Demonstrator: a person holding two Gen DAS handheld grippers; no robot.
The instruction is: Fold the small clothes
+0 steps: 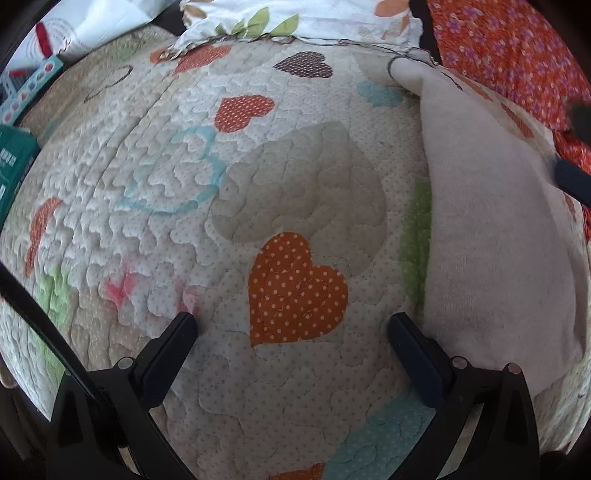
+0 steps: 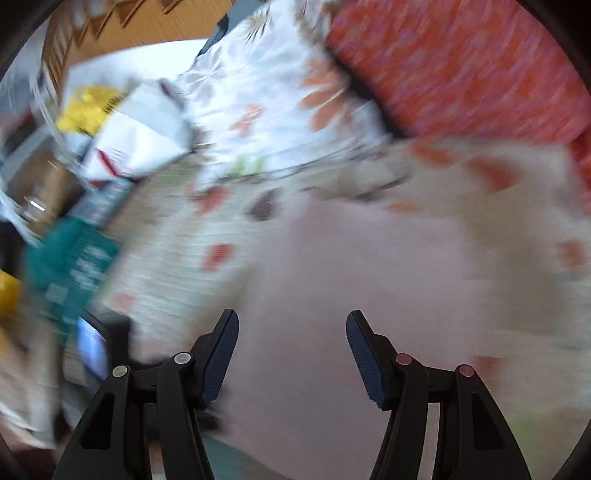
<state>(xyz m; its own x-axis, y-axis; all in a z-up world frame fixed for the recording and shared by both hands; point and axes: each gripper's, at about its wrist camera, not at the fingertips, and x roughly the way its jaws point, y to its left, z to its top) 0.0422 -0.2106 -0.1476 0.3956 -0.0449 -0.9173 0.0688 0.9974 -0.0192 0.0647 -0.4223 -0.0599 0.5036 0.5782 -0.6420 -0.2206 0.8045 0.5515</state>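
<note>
Left hand-held gripper (image 1: 293, 326) spread wide, nothing between the fingers, pointing steeply down over a quilted heart-print bedspread (image 1: 155, 177). An orange polka-dot heart patch (image 1: 295, 291) sits right between its tips. The task's thing, a pale pinkish-white cloth (image 1: 491, 229), lies flat on the bedspread at the right of the left wrist view, its near-left edge just beside the gripper's right finger, not touching as far as can be told. Far side: a white pillow with leaf and flower print (image 1: 295, 18); far right, an orange-red floral fabric (image 1: 517, 51). Teal box (image 1: 14, 162) at the left edge. A dark blue finger pad (image 1: 572, 181) pokes in at the right edge, over the cloth's far-right side.

Right wrist view is heavily motion-blurred. Right hand-held gripper (image 2: 291, 325) spread, empty, above the pale cloth (image 2: 351, 280), which fills the near middle. Leaf-print pillow (image 2: 266, 92) far centre, red fabric (image 2: 461, 66) far right, teal box (image 2: 70, 258) and blurred clutter at left.
</note>
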